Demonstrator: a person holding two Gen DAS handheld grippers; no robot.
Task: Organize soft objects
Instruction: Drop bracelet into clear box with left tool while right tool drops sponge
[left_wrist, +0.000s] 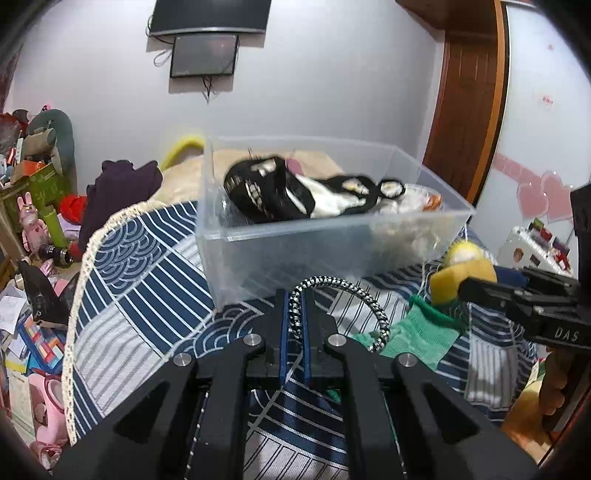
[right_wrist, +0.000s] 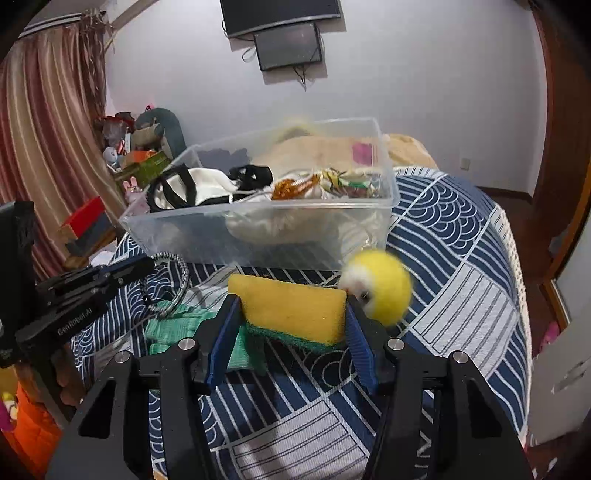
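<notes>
A clear plastic bin stands on the bed and holds black-and-white fabric items and some wrapped bits. My left gripper is shut on a black-and-white braided cord loop, just in front of the bin. My right gripper is shut on a yellow sponge with a green scrub side, right of the left gripper. A fuzzy yellow-and-white ball lies beside the sponge. A green knit glove lies on the bedspread under both grippers.
The blue-and-white patterned bedspread covers the bed, with its fringed edge at the left. Beige bedding and dark clothes lie behind the bin. Cluttered toys and boxes fill the floor on the left. A wooden door is at the right.
</notes>
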